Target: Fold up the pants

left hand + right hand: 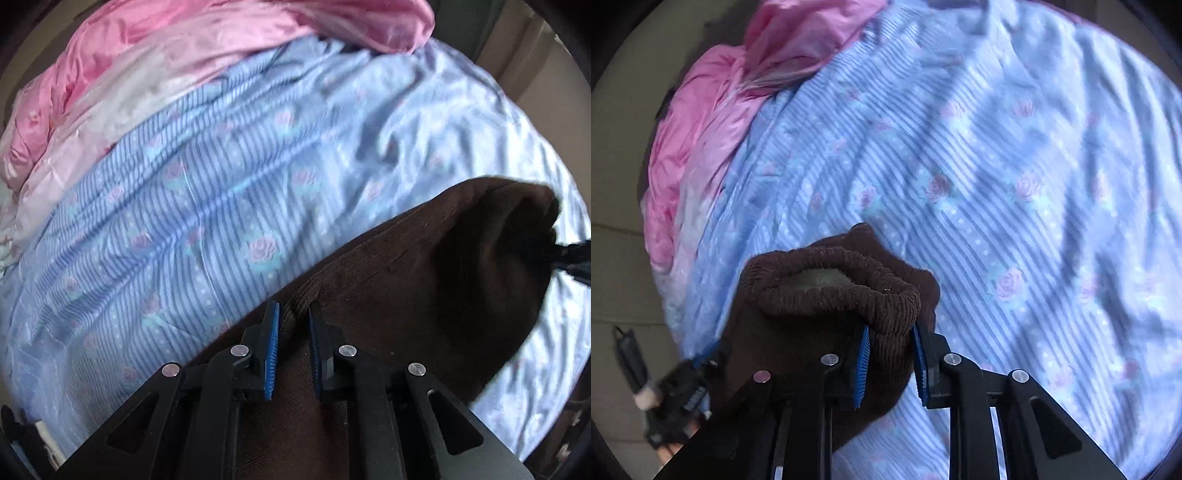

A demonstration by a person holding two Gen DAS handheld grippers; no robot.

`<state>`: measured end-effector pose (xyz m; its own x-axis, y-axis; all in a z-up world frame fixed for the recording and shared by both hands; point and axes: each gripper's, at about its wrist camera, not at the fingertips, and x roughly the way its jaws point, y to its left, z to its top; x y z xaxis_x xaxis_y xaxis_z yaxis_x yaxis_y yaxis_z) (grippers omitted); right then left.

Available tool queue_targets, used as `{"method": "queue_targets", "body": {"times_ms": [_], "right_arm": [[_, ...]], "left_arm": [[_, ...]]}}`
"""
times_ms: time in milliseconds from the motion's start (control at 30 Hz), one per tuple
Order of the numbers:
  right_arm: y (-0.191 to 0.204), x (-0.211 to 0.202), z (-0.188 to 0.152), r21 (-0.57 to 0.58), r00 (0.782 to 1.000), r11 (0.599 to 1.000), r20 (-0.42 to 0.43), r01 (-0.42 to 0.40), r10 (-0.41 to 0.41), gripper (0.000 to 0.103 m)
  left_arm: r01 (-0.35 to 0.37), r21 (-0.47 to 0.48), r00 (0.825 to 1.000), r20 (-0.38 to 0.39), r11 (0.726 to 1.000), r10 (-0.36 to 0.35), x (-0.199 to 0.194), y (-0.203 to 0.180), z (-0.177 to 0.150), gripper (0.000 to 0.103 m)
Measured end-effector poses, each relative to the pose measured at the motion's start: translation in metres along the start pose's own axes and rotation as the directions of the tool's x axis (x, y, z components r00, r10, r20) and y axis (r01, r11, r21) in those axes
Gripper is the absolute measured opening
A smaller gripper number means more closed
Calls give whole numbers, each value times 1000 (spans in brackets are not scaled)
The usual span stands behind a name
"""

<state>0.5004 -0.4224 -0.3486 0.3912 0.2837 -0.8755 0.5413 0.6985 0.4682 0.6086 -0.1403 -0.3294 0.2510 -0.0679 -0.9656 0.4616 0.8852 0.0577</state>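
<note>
The dark brown corduroy pants (424, 280) hang stretched between my two grippers above the bed. My left gripper (293, 312) is shut on one edge of the fabric, which runs right to where the right gripper's fingers (570, 258) pinch the far corner. In the right wrist view my right gripper (890, 332) is shut on a bunched ribbed hem of the pants (834, 291), whose opening faces the camera. The left gripper (687, 387) shows blurred at lower left, holding the other end.
A blue striped bedsheet with pink roses (229, 192) covers the bed under the pants. A crumpled pink satin quilt (177, 40) lies along the far side, also in the right wrist view (713, 122). Beige floor (617, 280) lies left of the bed.
</note>
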Motion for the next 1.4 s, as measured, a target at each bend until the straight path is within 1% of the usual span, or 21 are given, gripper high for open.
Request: {"method": "queue_targets", "body": {"times_ms": [33, 100, 133, 233, 300, 433, 533, 567, 700, 733, 767, 867, 933, 967, 1000, 1033, 1100, 1200, 1300, 1333, 1400], "right_arm": [[0, 1, 2, -17, 1000, 1000, -2, 10, -10, 30], [5, -7, -1, -74, 998, 996, 32, 59, -57, 55], [11, -15, -6, -119, 993, 988, 70, 99, -91, 59], [37, -41, -21, -286, 967, 934, 199, 215, -161, 60], [61, -56, -27, -411, 952, 877, 270, 249, -143, 60], [87, -57, -19, -536, 955, 816, 292, 214, -58, 60], [91, -38, 2, -553, 970, 814, 240, 175, -45, 60], [91, -30, 9, -544, 971, 819, 231, 182, -62, 59], [79, -1, 29, -458, 961, 851, 220, 256, -170, 56], [81, 7, 31, -452, 954, 846, 220, 283, -202, 56], [86, 12, 29, -466, 946, 827, 230, 314, -229, 56], [108, 15, 12, -517, 883, 717, 320, 467, -344, 56], [126, -3, -9, -511, 830, 663, 433, 547, -351, 57], [133, -16, -22, -506, 811, 650, 477, 568, -338, 60], [143, -27, -35, -509, 805, 647, 507, 568, -307, 66], [153, -40, -51, -532, 816, 652, 518, 541, -255, 69], [173, -58, -83, -605, 858, 653, 493, 456, -142, 71], [199, -65, -123, -693, 899, 625, 436, 360, -35, 71], [220, -49, -156, -757, 945, 609, 325, 237, 36, 71], [228, -38, -168, -773, 963, 608, 264, 182, 47, 71], [241, -21, -186, -788, 982, 607, 177, 104, 62, 71]], "left_arm": [[-18, -1, 1000, -9, 1000, 18, 6, -2, -1, 20], [-49, 10, 999, -16, 999, 49, 11, -5, -2, 27], [-61, 16, 998, -12, 998, 62, 11, -7, -3, 28], [-73, 4, 997, 25, 997, 73, -3, -5, -7, 42], [-79, -37, 991, 102, 996, 82, -28, 0, -16, 60], [-110, -63, 974, 194, 992, 120, -66, 8, -43, 62], [-131, -101, 965, 214, 986, 150, -82, 19, -67, 62], [-136, -113, 965, 210, 984, 157, -83, 23, -74, 62], [-191, -141, 962, 169, 971, 214, -85, 24, -105, 62], [-195, -135, 962, 168, 971, 217, -85, 20, -111, 62], [-194, -134, 962, 169, 972, 215, -87, 17, -118, 62], [-191, -143, 959, 184, 971, 216, -97, 11, -135, 62], [-196, -160, 950, 212, 967, 228, -109, 14, -148, 65], [-196, -171, 946, 228, 966, 232, -117, 17, -157, 68], [-191, -184, 941, 246, 964, 233, -124, 22, -164, 69], [-186, -197, 937, 260, 963, 235, -131, 29, -172, 71], [-179, -231, 930, 277, 956, 241, -143, 48, -189, 74], [-133, -309, 933, 280, 942, 224, -150, 90, -213, 76], [-89, -401, 943, 262, 912, 207, -143, 137, -235, 76], [-56, -430, 948, 261, 901, 184, -140, 154, -244, 76], [11, -489, 958, 256, 872, 131, -129, 185, -257, 76]]}}
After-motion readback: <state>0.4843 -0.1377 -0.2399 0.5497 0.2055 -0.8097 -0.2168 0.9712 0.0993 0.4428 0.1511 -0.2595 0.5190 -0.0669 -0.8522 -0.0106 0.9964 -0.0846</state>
